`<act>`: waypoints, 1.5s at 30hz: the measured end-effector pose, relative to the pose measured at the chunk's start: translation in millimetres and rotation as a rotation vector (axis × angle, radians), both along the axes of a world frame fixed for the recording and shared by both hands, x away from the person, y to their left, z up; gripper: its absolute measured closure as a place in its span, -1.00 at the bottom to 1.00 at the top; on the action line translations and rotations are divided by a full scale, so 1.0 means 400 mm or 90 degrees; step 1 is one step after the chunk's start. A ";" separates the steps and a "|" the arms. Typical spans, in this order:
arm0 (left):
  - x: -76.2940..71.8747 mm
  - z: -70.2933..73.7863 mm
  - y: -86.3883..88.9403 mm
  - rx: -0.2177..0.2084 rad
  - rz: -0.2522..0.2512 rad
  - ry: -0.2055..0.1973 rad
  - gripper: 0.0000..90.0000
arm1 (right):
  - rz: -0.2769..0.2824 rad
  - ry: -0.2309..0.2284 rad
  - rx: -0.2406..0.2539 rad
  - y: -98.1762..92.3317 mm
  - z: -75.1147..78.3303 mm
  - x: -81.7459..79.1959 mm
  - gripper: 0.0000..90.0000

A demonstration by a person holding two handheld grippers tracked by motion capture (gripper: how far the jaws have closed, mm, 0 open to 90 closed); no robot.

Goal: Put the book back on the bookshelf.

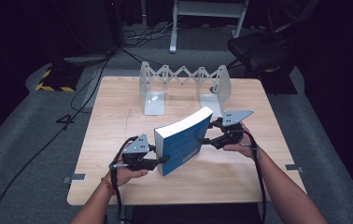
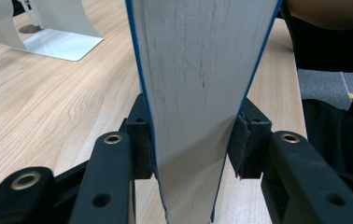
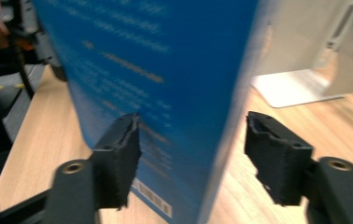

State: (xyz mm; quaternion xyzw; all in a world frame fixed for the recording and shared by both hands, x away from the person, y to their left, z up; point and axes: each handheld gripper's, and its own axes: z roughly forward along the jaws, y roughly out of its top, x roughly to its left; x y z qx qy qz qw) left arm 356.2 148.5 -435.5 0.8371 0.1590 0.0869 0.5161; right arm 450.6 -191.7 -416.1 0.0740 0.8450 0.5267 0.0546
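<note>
A thick blue book (image 1: 184,142) stands upright on the wooden table (image 1: 114,121), tilted a little, its white page edge on top. My left gripper (image 1: 163,161) is shut on its near lower end; in the left gripper view both pads (image 2: 142,144) press the blue covers on either side of the page block (image 2: 198,93). My right gripper (image 1: 206,135) is at the book's far side. In the right gripper view its jaws straddle the book's edge (image 3: 165,70), the left pad (image 3: 118,158) lies over the cover, and the right pad stands clear with a gap, so this gripper is open.
A white metal expanding book rack (image 1: 184,77) stands at the back of the table, its end plates (image 2: 58,44) (image 3: 300,88) resting on the wood. Behind the table lie cables on grey carpet and a dark chair (image 1: 258,51).
</note>
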 end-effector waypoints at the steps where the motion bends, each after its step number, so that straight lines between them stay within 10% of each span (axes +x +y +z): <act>1: -0.001 0.000 0.000 0.004 0.003 -0.004 0.31 | -0.002 -0.004 -0.003 0.005 -0.002 -0.003 -0.17; 10: -0.017 -0.020 0.008 0.039 0.069 -0.020 0.14 | -0.008 -0.009 0.002 -0.008 -0.005 -0.011 0.05; 15: -0.008 -0.024 0.031 0.013 0.094 0.003 0.16 | 0.022 -0.011 0.006 -0.031 -0.005 -0.029 0.25; 25: 0.067 -0.022 -0.008 -0.010 0.061 0.035 0.08 | 0.046 -0.037 -0.014 -0.082 0.007 -0.120 0.39; 45: 0.159 -0.019 -0.160 0.002 0.003 0.020 0.00 | -0.069 -0.037 0.035 -0.133 -0.006 -0.135 0.33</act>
